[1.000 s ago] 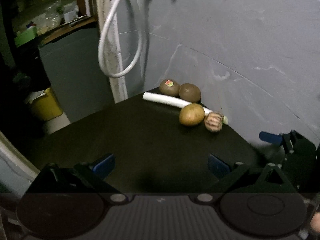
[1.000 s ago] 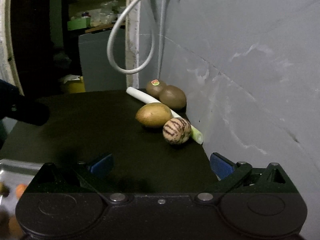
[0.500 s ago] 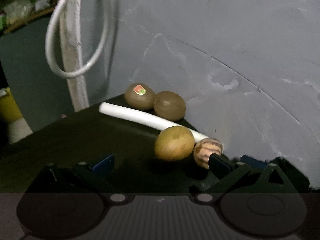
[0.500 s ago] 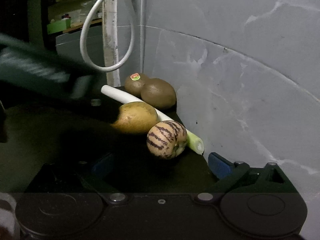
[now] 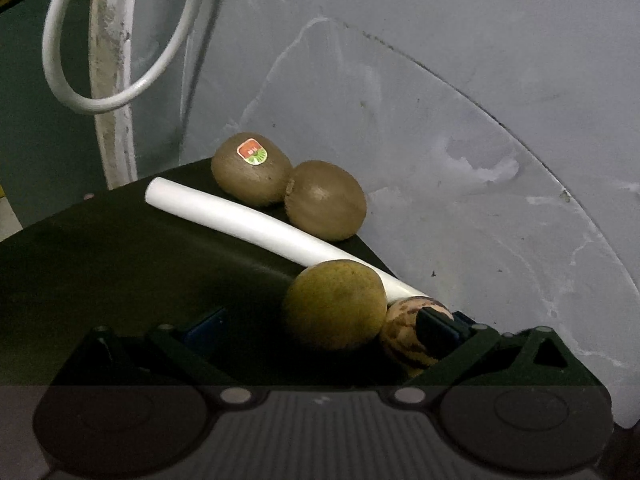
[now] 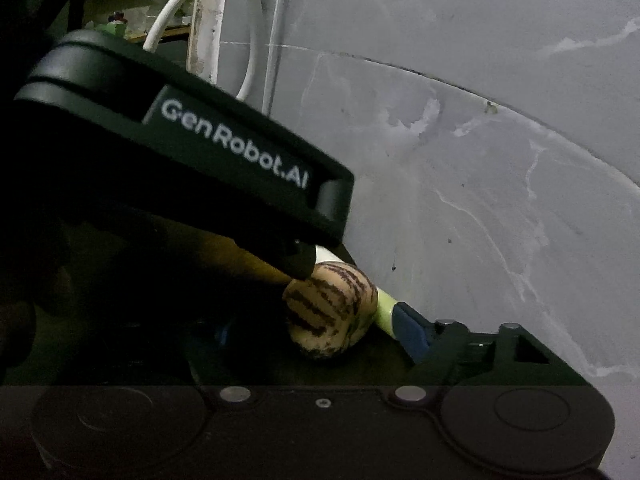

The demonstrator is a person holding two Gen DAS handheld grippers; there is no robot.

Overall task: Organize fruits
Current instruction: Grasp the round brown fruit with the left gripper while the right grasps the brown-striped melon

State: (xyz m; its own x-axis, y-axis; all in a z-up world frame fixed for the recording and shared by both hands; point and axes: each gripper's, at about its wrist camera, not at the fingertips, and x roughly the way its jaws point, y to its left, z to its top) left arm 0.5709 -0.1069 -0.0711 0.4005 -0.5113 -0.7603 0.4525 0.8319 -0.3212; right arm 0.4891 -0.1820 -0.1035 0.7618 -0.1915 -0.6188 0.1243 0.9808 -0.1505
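A round yellow-brown fruit (image 5: 334,304) lies on the dark table between the open jaws of my left gripper (image 5: 320,330). A striped melon-like fruit (image 5: 404,332) touches its right side, right at the left gripper's right finger. Two kiwis (image 5: 252,168) (image 5: 326,200) lie behind a white leek stalk (image 5: 248,216) by the wall. In the right wrist view the striped fruit (image 6: 330,312) sits between the open jaws of my right gripper (image 6: 316,334). The left gripper's body (image 6: 192,152) hides the yellow-brown fruit and the kiwis there.
A grey wall (image 5: 440,100) runs close along the table's right edge. A white cable loop (image 5: 80,96) hangs beside a pale post at the back left. The dark table (image 5: 100,260) extends to the left.
Both grippers have moved forward onto the fruits. The left gripper now straddles the yellow-brown fruit and crosses the right wrist view. The right gripper now straddles the striped fruit.
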